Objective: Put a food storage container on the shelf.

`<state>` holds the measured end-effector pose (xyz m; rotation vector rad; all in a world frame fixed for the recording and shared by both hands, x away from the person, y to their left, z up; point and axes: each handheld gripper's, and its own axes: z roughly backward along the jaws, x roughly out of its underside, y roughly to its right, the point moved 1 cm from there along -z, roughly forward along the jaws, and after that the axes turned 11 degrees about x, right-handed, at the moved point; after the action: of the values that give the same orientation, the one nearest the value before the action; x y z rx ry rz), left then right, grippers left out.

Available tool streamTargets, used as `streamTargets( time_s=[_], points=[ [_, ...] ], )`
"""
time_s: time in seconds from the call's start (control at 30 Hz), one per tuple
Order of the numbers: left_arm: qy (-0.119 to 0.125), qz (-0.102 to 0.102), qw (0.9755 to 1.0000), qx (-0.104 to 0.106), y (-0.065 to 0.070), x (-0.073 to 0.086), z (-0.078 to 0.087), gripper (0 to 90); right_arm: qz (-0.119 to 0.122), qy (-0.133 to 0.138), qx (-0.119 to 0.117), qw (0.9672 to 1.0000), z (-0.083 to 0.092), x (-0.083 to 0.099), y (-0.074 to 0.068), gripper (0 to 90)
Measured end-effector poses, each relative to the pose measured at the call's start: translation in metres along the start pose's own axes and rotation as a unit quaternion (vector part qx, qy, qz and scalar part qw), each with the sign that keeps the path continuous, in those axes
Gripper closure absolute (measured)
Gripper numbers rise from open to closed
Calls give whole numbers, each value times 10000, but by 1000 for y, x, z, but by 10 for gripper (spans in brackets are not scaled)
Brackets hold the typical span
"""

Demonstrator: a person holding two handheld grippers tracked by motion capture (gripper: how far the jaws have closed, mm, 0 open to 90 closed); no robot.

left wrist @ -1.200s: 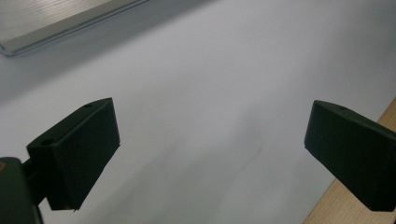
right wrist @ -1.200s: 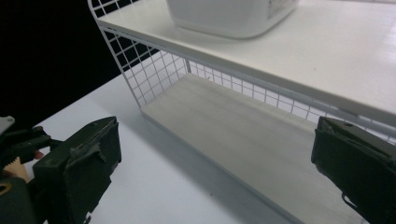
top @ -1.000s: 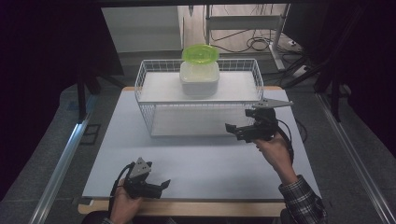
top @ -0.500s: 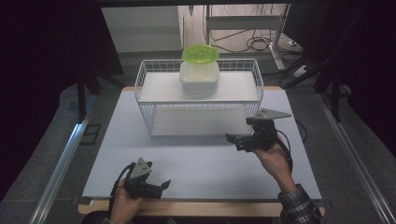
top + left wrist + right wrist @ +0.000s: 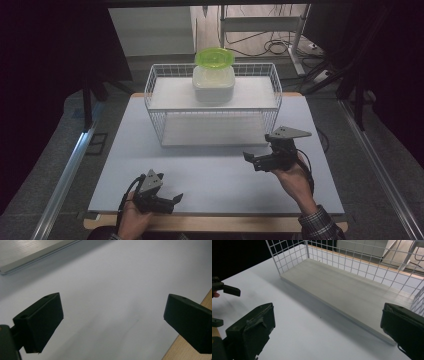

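Observation:
A white wire rack with two shelves stands at the back of the table. A translucent container with a green lid sits on its upper shelf. My right gripper is open and empty, held over the table in front of the rack's right end, jaws pointing left. In the right gripper view, my right gripper looks at the rack's bare lower shelf board. My left gripper rests open near the front edge at the left. In the left gripper view, my left gripper holds nothing over the white tabletop.
The white tabletop has a wooden front edge. An aluminium rail runs along the floor at the left, and another at the right. Cables lie behind the rack. The right gripper view catches the left gripper at its left edge.
My right gripper has drawn back from the rack toward the table's front, staying open. The left gripper and the container have not moved.

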<state>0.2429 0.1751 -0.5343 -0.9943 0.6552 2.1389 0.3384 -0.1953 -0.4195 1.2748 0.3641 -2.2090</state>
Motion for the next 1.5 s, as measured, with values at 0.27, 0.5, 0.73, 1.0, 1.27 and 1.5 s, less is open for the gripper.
streamTargets(
  time_s=[0.27,0.5,0.73,1.0,1.27,1.5],
  points=[
    [3,3,10000,9,1,0,0,18,67,-82,67,9999,2,10,-2,0],
    [-11,-12,10000,8,1,0,0,18,58,-186,129,9997,3,22,-2,0],
    [-12,-6,10000,8,0,0,0,18,155,-256,225,9993,5,34,-3,0],
    [9,28,10000,-11,-1,0,0,18,183,-294,309,9989,9,47,-3,0],
    [12,36,10000,-9,-2,1,1,18,152,-308,401,9986,15,59,1,0],
    [15,36,10000,-14,-2,1,0,18,128,-439,473,9978,14,72,3,0]
  ],
)
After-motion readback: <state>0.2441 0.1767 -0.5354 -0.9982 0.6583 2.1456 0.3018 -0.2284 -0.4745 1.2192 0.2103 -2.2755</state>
